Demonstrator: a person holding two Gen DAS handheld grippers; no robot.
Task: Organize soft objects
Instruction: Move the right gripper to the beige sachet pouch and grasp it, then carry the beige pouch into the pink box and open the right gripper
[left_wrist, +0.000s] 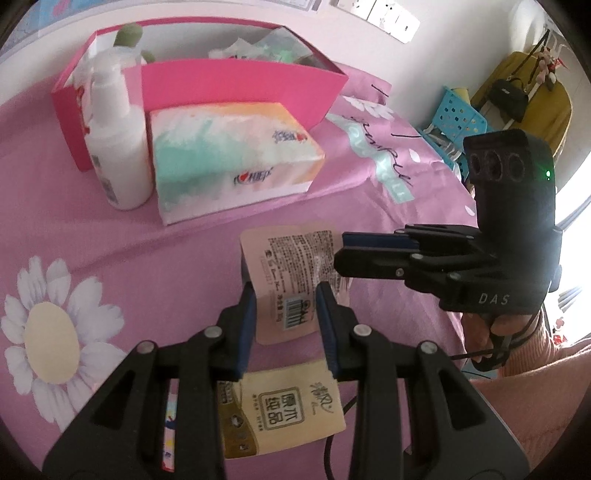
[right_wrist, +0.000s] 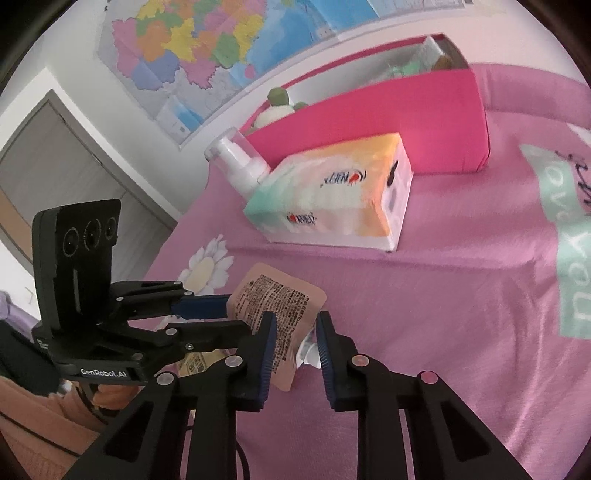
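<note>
A beige soft pouch (left_wrist: 291, 273) with printed text and a barcode lies on the pink bedsheet; it also shows in the right wrist view (right_wrist: 280, 314). My left gripper (left_wrist: 286, 299) has its fingers on either side of the pouch's near end, touching it. My right gripper (right_wrist: 295, 332) reaches in from the right and straddles the pouch's far edge with a gap. A second beige packet (left_wrist: 280, 406) lies under my left gripper. A tissue pack (left_wrist: 232, 155) and a white pump bottle (left_wrist: 118, 147) stand in front of a pink box (left_wrist: 240, 85).
The pink box holds a green plush toy (left_wrist: 129, 35) and other soft items. A blue basket (left_wrist: 458, 118) and a yellow chair (left_wrist: 524, 85) stand past the bed's right edge. A map (right_wrist: 221, 44) hangs on the wall.
</note>
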